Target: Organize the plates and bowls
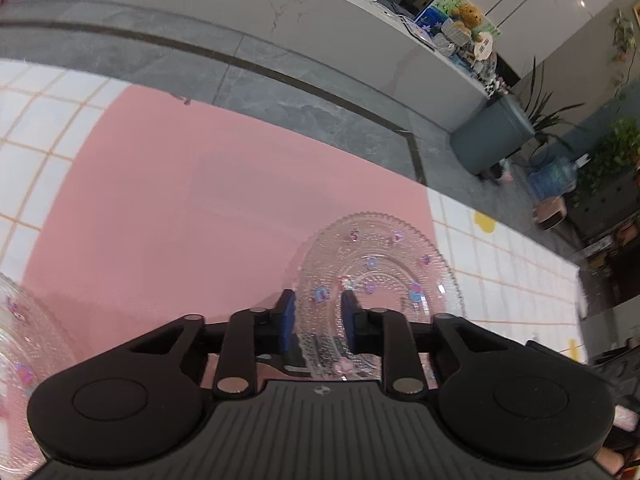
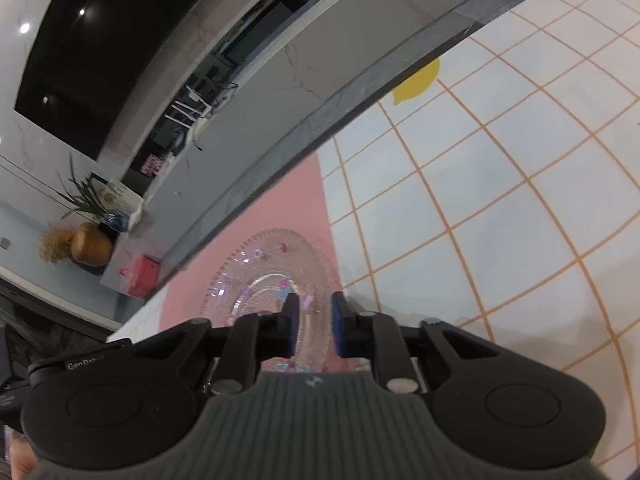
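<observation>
- Left wrist view, far left first: another glass dish (image 1: 16, 320) just peeks in at the frame edge, sitting on the pink mat (image 1: 200, 200). That one waits its turn.
- Centre now: my left hand-held gripper (image 1: 318, 308) has its blue pads drawn in to a narrow gap, and the near part of the glass plate (image 1: 384, 252) runs right between them. Whether the pads actually bite the glass, I cannot tell.
- The plate sits at the mat's right edge, just beside the tiled cloth (image 1: 500, 272) covering the surface.
- Doing this well, I reckon: pinch the rim squarely and confirm the bite before raising anything. Beaded glass is slick, so lift slowly and level.
- Over to the right wrist view: a beaded plate (image 2: 264, 264) also lies at the mat's right border, by the checked cloth. It is probably the same plate, though I can't swear to it.
- My right hand-held gripper (image 2: 315, 312) is all but closed, only a slim slot left, glass showing through it. The plate's near rim is hidden under the gripper's body, so a hold is unconfirmed.
- Only the left view catches the waiting dish; only the right shows the yellow patch (image 2: 416, 80) far out on the cloth.
</observation>
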`<state>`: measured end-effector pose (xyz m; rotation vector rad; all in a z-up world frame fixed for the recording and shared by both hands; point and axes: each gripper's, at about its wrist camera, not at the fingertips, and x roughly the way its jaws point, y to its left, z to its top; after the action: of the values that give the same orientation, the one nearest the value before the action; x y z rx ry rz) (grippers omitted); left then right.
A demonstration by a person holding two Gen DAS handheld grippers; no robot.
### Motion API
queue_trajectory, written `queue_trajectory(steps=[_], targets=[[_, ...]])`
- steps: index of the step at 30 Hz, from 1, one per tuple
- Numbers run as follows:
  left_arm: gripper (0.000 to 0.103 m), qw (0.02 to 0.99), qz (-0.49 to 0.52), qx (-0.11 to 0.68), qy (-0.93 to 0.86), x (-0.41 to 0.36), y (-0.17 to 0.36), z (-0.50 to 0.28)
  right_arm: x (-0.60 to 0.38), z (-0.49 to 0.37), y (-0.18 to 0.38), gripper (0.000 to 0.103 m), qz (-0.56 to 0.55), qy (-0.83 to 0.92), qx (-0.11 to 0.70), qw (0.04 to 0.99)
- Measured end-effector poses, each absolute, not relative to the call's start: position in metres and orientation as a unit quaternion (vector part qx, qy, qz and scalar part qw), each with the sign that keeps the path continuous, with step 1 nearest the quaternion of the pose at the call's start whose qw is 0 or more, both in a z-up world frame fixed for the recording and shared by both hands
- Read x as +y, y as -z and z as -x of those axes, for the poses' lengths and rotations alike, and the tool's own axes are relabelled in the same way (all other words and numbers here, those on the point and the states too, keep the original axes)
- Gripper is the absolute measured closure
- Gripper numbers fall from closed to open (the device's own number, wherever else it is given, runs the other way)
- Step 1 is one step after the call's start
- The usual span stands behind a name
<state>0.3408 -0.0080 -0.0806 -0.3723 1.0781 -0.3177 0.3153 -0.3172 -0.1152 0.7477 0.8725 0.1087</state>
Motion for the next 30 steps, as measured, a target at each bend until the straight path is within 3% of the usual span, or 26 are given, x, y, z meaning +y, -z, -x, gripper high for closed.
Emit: queue_trajectory(steps=[2, 30], targets=[[0.089, 0.834, 0.155, 0.511, 0.141, -0.011, 0.079, -0.34, -0.316, -0.315, 0.114, 0.097, -0.348, -0.05, 0.415, 0.839], [0.09, 0.848, 0.131, 0.499, 0.122, -0.011, 0.028, -0.294, -0.307, -0.279, 0.073, 0.098, -0.345, -0.072, 0.423, 0.835]])
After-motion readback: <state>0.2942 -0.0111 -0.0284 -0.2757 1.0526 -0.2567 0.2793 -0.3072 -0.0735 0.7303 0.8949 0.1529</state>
